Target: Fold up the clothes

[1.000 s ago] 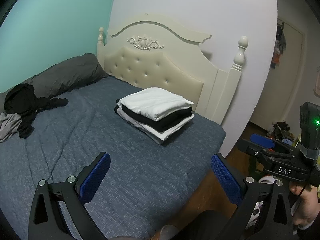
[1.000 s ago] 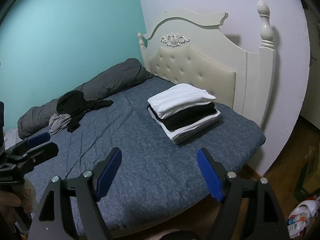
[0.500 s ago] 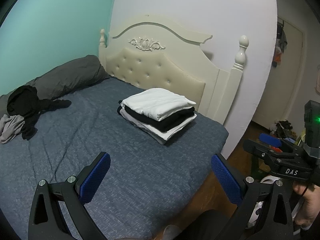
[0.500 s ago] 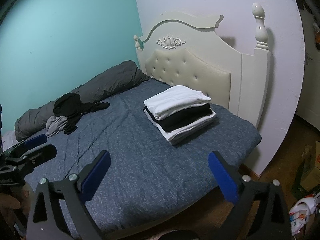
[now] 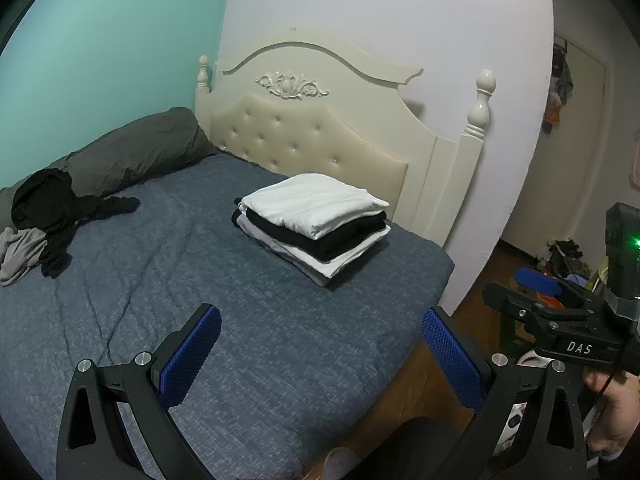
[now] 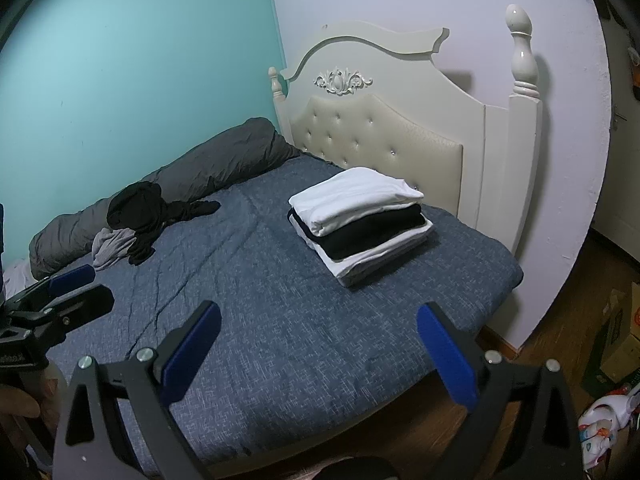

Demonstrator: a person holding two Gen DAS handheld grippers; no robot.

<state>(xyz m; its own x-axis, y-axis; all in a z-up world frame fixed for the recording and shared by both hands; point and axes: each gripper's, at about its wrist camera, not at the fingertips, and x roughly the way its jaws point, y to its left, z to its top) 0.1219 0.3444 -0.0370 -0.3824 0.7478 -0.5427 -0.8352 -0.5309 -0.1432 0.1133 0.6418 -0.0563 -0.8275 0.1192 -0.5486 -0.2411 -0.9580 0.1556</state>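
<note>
Bed (image 5: 280,360) with blue-grey cover fills both views, cream tufted headboard (image 5: 304,136) at the far end. Grey bolster (image 5: 132,148) along the teal wall. Stack (image 5: 316,224) of folded clothes lies near the headboard, on the bed's right side: white on top, black in the middle, white below, edges fairly square. Unfolded heap (image 5: 44,216) at the bolster, well apart from the stack: a black garment partly over a light grey one.

Left gripper (image 5: 320,356): jaws wide apart, nothing between them, over the bed's near edge. Right gripper (image 6: 318,356): jaws have just been opening, now wide apart, nothing between them, above the near cover.

Left wrist view only: the right gripper's black body with a green light at the right edge, a hand (image 5: 612,412) under it, a doorway and floor clutter behind.

Right wrist view only: the left gripper's tip at the left edge, a cardboard box (image 6: 616,344) on the wood floor at right, a white bit of cloth (image 6: 16,272) at the bolster's near end.
</note>
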